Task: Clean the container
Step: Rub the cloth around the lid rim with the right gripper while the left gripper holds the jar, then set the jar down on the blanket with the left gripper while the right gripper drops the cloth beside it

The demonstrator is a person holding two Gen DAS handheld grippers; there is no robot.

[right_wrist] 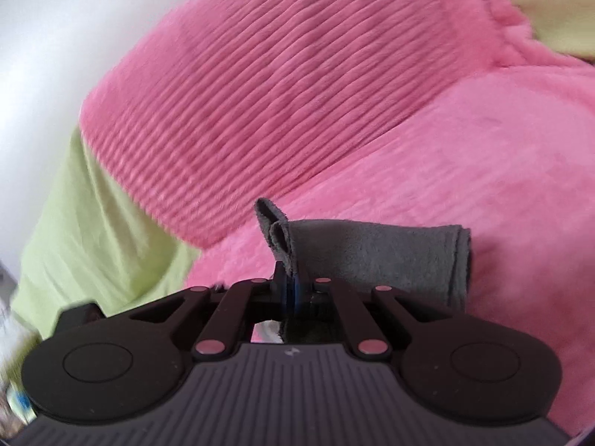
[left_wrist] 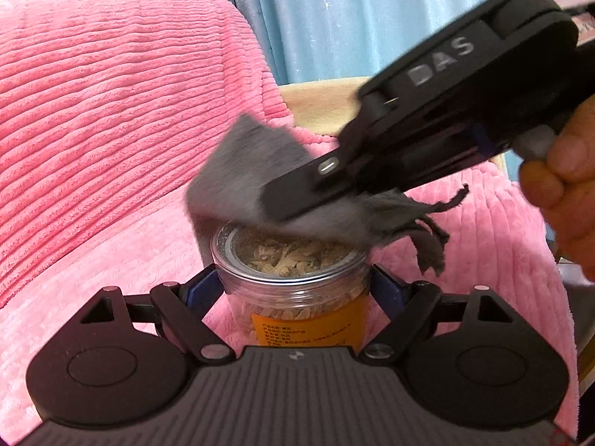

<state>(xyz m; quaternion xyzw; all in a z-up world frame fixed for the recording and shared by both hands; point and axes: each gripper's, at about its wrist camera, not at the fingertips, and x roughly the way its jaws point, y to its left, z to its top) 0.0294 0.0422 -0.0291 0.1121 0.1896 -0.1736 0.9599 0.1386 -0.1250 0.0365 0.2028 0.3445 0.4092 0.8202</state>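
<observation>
Left gripper [left_wrist: 295, 284] clamps the clear jar [left_wrist: 293, 278]. Right gripper [right_wrist: 292, 278], closed on the grey cloth [right_wrist: 372, 256], should sweep the lid beneath it flat, with light pressure.

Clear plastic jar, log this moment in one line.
left gripper: holds clear plastic jar | right gripper: grey cloth on jar top

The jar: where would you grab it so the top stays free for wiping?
By its clear wall just under the rim, from the two sides, as the left tongs do. The jar stands upright and round, and this leaves its top open to the cloth.
</observation>
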